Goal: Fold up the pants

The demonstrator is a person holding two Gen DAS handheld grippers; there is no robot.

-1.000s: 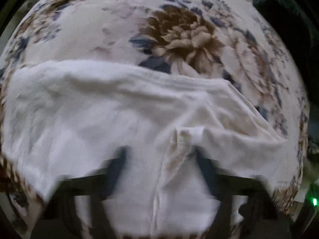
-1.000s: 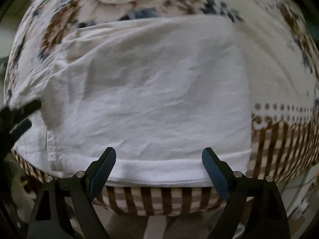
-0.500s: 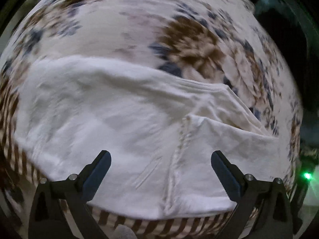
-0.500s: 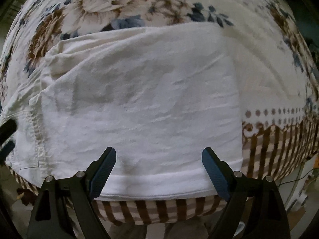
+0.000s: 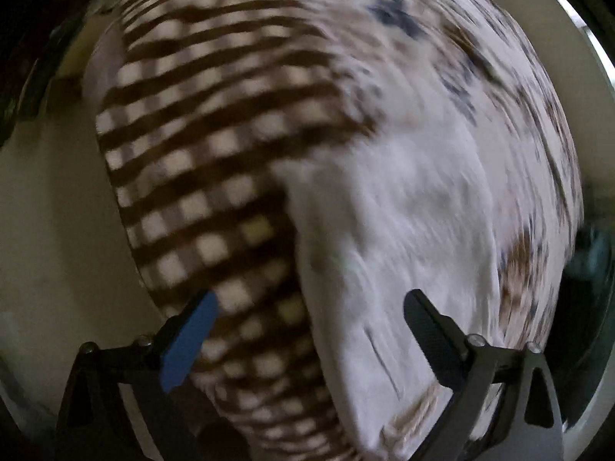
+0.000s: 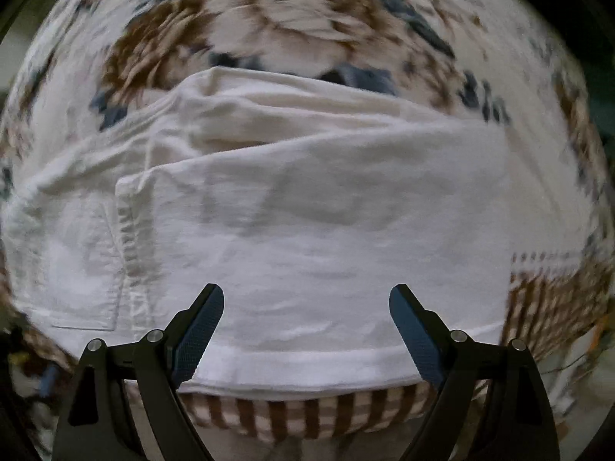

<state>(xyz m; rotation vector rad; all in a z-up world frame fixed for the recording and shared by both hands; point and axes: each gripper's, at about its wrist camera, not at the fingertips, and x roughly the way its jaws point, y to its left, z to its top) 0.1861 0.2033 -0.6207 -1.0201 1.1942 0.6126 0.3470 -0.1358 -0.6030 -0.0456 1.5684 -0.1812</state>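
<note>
The left gripper is swinging off the pants, jaws just opened wide, empty; right gripper is gaping at 6 o'clock: fold released.

Floral cloth, cream with brown and dark blue blooms, covers work surface. Brown-and-cream checked border drapes over its edge. Pale beige floor beside it in left wrist view. Room dim, corners dark. Left wrist view badly blurred; dark clutter at far edges unreadable.
</note>
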